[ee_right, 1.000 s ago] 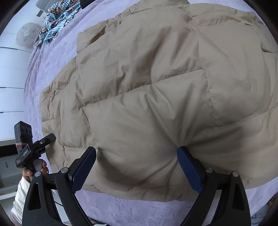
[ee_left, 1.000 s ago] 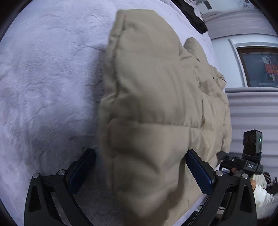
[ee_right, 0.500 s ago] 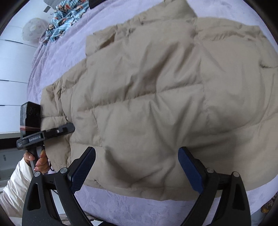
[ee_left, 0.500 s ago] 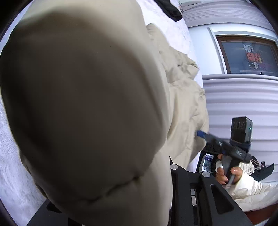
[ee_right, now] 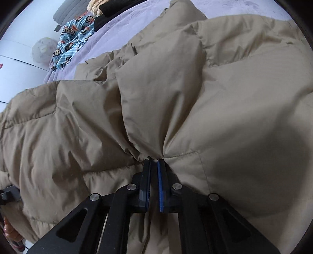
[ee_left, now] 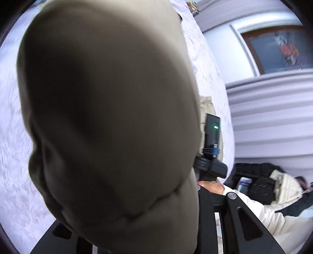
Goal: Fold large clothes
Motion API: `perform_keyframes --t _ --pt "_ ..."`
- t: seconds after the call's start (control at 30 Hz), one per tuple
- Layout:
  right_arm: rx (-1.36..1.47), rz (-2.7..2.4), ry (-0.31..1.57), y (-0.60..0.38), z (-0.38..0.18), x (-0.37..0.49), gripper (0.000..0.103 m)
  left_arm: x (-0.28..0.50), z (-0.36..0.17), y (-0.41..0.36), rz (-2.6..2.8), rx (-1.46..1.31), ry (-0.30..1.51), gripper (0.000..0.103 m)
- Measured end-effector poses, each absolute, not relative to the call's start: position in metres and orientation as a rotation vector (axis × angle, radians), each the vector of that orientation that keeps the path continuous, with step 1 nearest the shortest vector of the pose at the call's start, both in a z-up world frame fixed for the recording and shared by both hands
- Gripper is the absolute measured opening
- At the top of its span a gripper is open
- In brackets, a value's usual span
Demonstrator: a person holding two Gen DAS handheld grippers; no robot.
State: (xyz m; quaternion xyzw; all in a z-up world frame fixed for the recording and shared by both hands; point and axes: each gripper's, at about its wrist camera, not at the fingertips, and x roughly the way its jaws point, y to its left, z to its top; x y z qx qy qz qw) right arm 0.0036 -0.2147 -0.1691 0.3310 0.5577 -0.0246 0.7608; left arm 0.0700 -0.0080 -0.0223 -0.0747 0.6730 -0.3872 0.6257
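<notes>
Right gripper [ee_right: 154,162] pinching tan puffer jacket [ee_right: 215,97], bunched ahead

Matt tan quilted puffer jacket [ee_right: 195,88] of smooth woven cloth, plush lilac bedspread [ee_right: 121,35] upper left, matt black plastic right gripper [ee_right: 154,162] with bright metal rivets

Home bedroom: lilac plush bedspread [ee_right: 121,25] covers bed; monkey-print blue cloth [ee_right: 72,37] heaped at 10 o'clock beside black garments [ee_right: 109,11]; framed picture [ee_left: 277,50] on white wall at 2 o'clock
</notes>
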Motion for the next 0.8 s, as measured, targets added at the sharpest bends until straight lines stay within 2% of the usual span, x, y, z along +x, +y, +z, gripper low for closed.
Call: perform_keyframes --t 0.13,0.2,0.27,0.3,0.37,0.4,0.6,0.7,0.73,0.77,0.8 --pt "0.783 -0.013 1.199 -0.223 -0.174 0.000 0.004 0.057 -0.002 -0.064 -0.898 -0.074 1.552 0.032" --pt "0.819 0.006 1.195 -0.230 -0.172 -0.005 0.004 0.052 0.005 -0.090 -0.927 -0.031 1.550 0.036" --pt "0.862 0.019 1.169 -0.242 -0.164 -0.018 0.004 0.046 0.009 -0.114 -0.958 -0.012 1.548 0.053" --pt "0.880 0.024 1.152 -0.249 -0.159 -0.028 0.004 0.044 0.011 -0.125 -0.974 -0.015 1.546 0.057" --pt "0.908 0.014 1.111 -0.265 -0.147 -0.051 0.007 0.039 0.011 -0.146 -1.009 -0.029 1.544 0.075" --pt "0.921 -0.001 1.093 -0.273 -0.143 -0.064 0.010 0.037 0.008 -0.157 -1.038 -0.037 1.548 0.079" --pt "1.037 -0.153 0.997 -0.324 -0.128 -0.155 0.010 0.031 -0.033 -0.212 -1.201 -0.156 1.606 0.080" --pt "1.076 -0.212 0.970 -0.336 -0.125 -0.189 0.010 0.026 -0.055 -0.236 -1.181 -0.112 1.586 0.081" --pt "1.081 -0.228 0.968 -0.338 -0.123 -0.198 0.010 0.023 -0.060 -0.243 -1.178 -0.084 1.565 0.084" --pt "1.080 -0.243 0.966 -0.339 -0.121 -0.206 0.012 0.021 -0.061 -0.251 -1.179 -0.064 1.546 0.089" --pt "1.076 -0.262 0.965 -0.338 -0.117 -0.211 0.022 0.019 -0.054 -0.254 -1.172 -0.049 1.529 0.090"
